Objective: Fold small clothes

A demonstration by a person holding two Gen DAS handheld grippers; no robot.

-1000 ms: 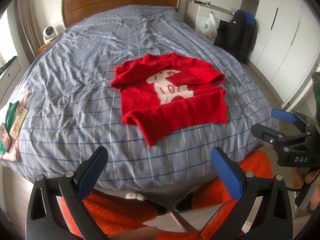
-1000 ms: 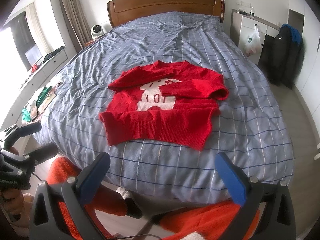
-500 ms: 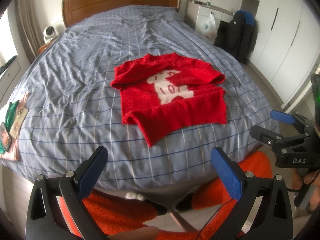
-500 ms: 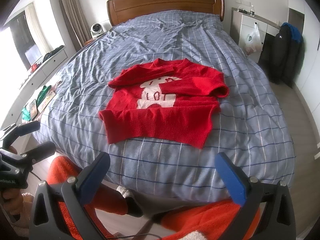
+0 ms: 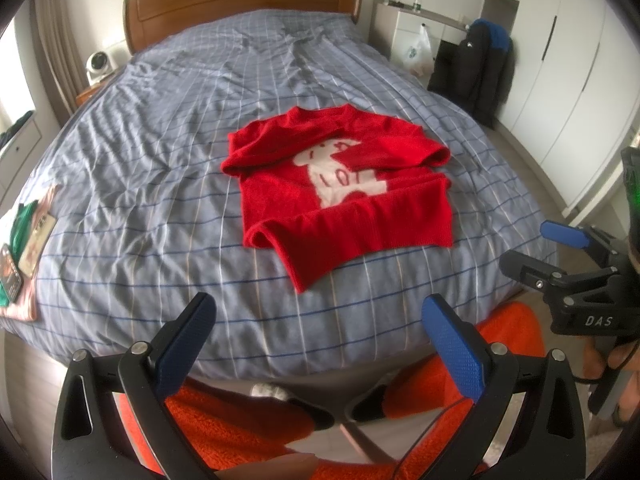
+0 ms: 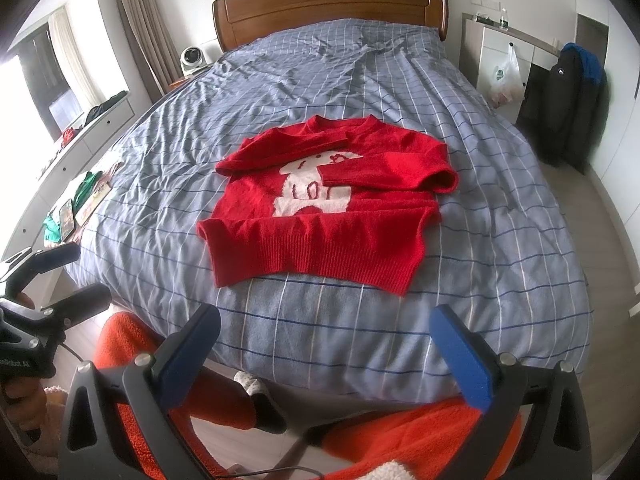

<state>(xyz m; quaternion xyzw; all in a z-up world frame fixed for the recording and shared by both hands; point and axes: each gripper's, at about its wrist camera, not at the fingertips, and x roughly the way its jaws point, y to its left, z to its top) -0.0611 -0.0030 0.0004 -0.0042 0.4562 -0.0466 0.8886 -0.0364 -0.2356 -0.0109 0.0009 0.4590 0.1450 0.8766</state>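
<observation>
Two tools held short of the bed (image 5: 120, 208), both spread wide and empty: left tool (image 5: 318, 336), right tool (image 6: 324, 344). Red sweater (image 6: 320, 208) lies mid-bed, both sleeves folded across the chest, hem toward the foot. White figure on its front carries lettering, roughly "LOT" (partly covered by a sleeve). Right tool's body, seen from the left view, reads "DAS".

Bed (image 6: 500, 240) with blue checked cover carrying red sweater (image 6: 320, 216), lying flat near foot edge, sleeves folded across chest. Small pile, possibly phone and green cloth (image 6: 66, 216), sitting at left edge.
</observation>
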